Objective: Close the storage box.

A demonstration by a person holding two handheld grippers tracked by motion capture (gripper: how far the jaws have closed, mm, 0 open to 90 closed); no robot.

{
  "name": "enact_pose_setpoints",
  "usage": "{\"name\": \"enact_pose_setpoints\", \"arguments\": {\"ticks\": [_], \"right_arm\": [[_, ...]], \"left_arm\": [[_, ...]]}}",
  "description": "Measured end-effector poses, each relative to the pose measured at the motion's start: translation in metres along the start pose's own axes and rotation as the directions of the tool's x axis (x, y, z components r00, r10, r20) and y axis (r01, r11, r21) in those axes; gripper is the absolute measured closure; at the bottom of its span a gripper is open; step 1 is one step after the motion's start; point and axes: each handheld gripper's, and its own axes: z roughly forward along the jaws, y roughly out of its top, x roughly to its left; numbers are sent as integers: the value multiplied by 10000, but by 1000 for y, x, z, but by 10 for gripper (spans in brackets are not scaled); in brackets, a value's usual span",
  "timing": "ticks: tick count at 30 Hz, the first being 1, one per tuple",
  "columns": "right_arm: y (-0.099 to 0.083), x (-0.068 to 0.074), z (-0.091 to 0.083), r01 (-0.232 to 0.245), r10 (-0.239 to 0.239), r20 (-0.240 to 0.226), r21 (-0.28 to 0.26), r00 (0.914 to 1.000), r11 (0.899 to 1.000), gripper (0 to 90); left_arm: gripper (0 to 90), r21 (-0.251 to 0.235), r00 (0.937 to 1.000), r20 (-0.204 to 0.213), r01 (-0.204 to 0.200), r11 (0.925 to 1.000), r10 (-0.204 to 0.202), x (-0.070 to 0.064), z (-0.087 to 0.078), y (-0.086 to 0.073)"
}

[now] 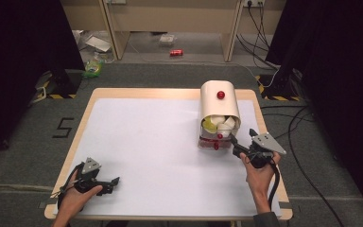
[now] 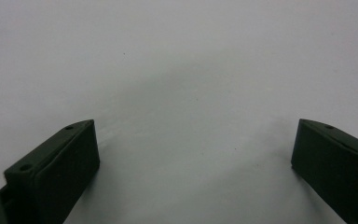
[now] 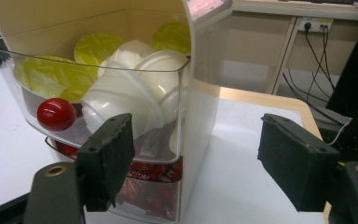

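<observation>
1. right gripper (image 1: 241, 138) sits just beside the cream dispenser box (image 1: 220, 105) on the far right of the table, jaws spread wide and holding nothing
2. in the right gripper view the near corner of the box's clear drawer (image 3: 121, 84) stands between those jaws, one fingertip (image 3: 109, 154) in front of the drawer face, the other well out to the side over bare table
3. the drawer looks pulled open, loaded with white capsule cups (image 3: 135, 93) and yellow-green lidded ones (image 3: 46, 77), with a red knob (image 3: 56, 114) on its front; a lower tray holds red packets (image 3: 147, 175)
4. my read: the step is getting hold of that drawer, most likely by the knob, or reaching for a cup; either way the jaws want swinging off the corner and centring on the target before they narrow
5. keep the approach level and slow; the box is tall and unanchored, so a shove at the corner could slide or tip it
6. left gripper (image 1: 108, 181) rests low at the near left corner, jaws wide in its own view, only white surface between them; it could come across to steady the box
7. the surface: a smooth white mat (image 1: 160, 156) on a table with a pale wood rim (image 1: 82, 118), little grip for the box, i'd judge
8. the room: grey carpet, a taped mark (image 1: 62, 127) on the floor at left, black curtains both sides, cables (image 1: 293, 127) trailing at right, a red can (image 1: 176, 52) lying under a wooden desk at the back
</observation>
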Motion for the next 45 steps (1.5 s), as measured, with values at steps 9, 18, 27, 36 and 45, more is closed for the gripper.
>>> {"name": "enact_pose_setpoints", "arguments": {"ticks": [9,18,27,36,45], "right_arm": [[1,0,2,9,-9,64,15,10000,10000,270],[2,0,4,0,-1,93,15,10000,10000,275],[4,-2,4,-40,41,129,-44,9999,10000,279],[4,-3,2,-55,55,30,-79,10000,10000,300],[4,-8,-5,-177,177,57,-90,9998,9998,293]], "left_arm": [[1,-4,10000,-1,3,10000,-3,0,0,0],[1,-2,10000,-2,1,10000,-1,0,0,0],[1,0,10000,-2,-1,10000,1,0,0,0],[2,-4,10000,-4,-2,10000,2,0,0,0],[2,-9,10000,-3,4,10000,-4,0,0,0]]}}
